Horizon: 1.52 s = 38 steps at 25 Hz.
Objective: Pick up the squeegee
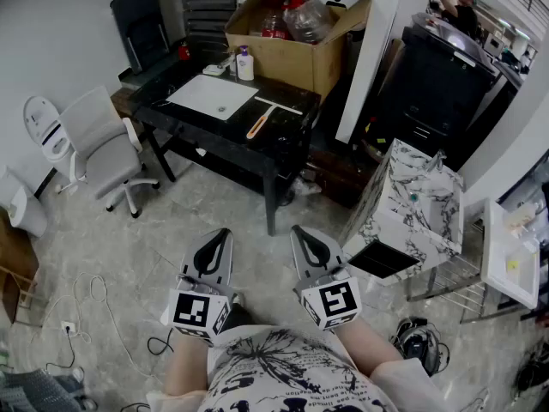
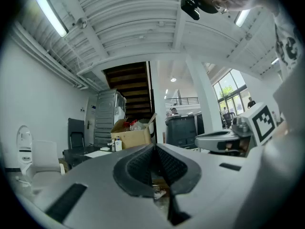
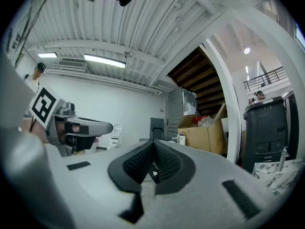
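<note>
The squeegee, with an orange handle and a pale blade, lies on the black table far ahead of me, to the right of a white board. Both grippers are held level and close to my body, well short of the table and over the floor. My left gripper is shut with nothing between its pads. My right gripper is shut too and holds nothing. Each gripper's marker cube shows in the other gripper's view. The squeegee is too small to make out in either gripper view.
A cardboard box full of bottles and a white bottle stand at the table's back. A white office chair is on the left, a marble-patterned cabinet on the right, a white pillar beyond. Cables lie on the floor.
</note>
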Each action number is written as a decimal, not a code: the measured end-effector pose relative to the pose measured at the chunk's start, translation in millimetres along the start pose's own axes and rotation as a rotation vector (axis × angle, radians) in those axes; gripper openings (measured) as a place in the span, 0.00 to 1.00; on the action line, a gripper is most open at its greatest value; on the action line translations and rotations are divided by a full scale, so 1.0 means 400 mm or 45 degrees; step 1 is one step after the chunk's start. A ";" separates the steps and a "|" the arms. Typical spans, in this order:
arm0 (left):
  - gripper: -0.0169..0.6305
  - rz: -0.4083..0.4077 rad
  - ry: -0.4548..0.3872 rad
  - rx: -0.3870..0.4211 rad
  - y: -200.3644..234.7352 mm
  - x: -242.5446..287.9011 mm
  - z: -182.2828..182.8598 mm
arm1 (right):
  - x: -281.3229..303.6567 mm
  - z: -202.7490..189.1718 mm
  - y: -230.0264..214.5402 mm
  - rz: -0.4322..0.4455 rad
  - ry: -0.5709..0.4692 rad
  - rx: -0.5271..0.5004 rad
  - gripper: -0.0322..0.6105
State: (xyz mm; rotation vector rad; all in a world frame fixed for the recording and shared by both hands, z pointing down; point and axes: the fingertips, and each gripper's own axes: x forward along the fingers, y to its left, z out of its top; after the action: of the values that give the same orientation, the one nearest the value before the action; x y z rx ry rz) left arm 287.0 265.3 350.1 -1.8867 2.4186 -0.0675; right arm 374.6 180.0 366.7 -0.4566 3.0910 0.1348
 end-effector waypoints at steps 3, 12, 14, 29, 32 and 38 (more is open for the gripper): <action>0.05 -0.006 -0.003 -0.006 0.005 0.004 0.006 | 0.010 0.011 0.001 0.013 0.001 -0.008 0.03; 0.05 0.007 0.020 -0.026 0.004 0.009 0.013 | 0.021 0.003 -0.009 0.012 0.010 0.019 0.04; 0.05 0.008 0.021 -0.025 0.005 0.012 0.008 | 0.027 -0.004 -0.009 0.017 0.010 0.037 0.04; 0.05 0.061 0.058 -0.095 0.248 0.078 -0.072 | 0.267 -0.069 0.039 0.010 0.084 0.096 0.04; 0.05 0.021 0.067 -0.094 0.337 0.125 -0.091 | 0.363 -0.074 0.036 -0.044 0.087 0.112 0.04; 0.05 -0.079 0.078 -0.109 0.563 0.240 -0.090 | 0.584 -0.071 0.053 -0.169 0.127 0.116 0.04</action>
State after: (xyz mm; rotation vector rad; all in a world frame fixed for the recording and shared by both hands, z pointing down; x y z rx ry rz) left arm 43.1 226.7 365.0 -2.0250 2.4400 -0.0260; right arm 144.7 130.4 390.7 -0.6817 3.1332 -0.0313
